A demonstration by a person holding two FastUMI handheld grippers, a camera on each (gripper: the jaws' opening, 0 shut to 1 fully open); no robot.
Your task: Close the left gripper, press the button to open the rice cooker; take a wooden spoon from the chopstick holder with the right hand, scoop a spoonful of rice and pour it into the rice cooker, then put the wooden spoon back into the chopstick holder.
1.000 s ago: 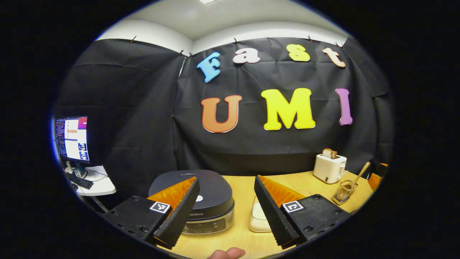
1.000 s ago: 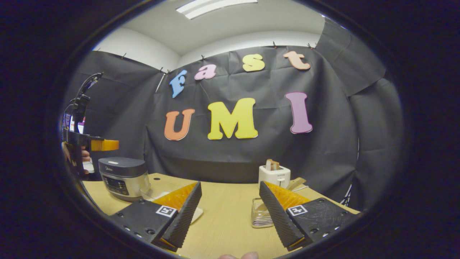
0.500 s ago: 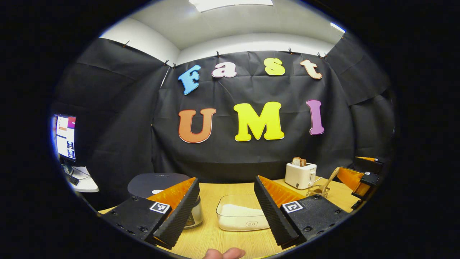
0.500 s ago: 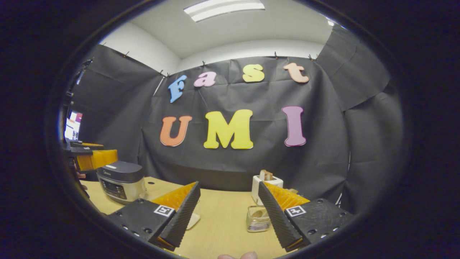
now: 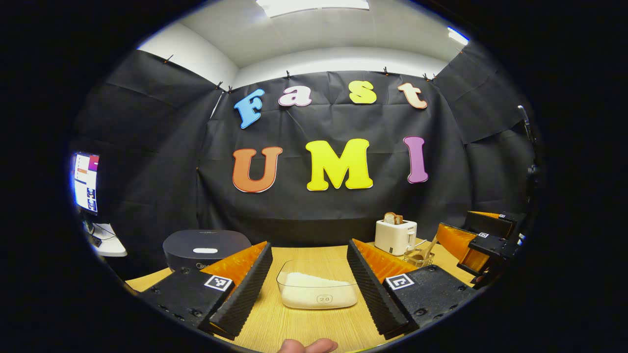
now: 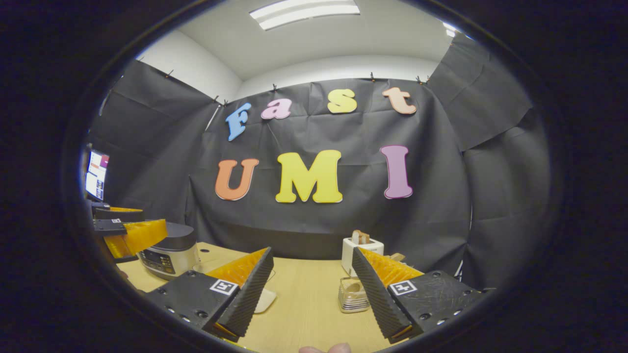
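Hovering left gripper [image 5: 309, 289]: fingers stood wide apart over the light wooden table [image 5: 304, 328], gripping nothing.
Between its fingers: a clear plastic tub of white rice [image 5: 318, 290] sat on the table just ahead.
Ahead to its left: the dark-lidded, silver-bodied rice cooker [image 5: 206, 247] stood with its lid down, partly behind the left finger.
Ahead to its right: a white toaster [image 5: 395, 236] holding a slice of bread, and beside it the wire chopstick holder [image 5: 417, 257] with the wooden spoon [image 5: 431, 245] standing in it.
Right gripper [image 6: 311, 294]: fingers also spread apart, empty, above the table.
Ahead of the right gripper: the chopstick holder stood just inside its right finger, the toaster behind it.
Far left of the right gripper: the rice cooker, with the left gripper in front of it.
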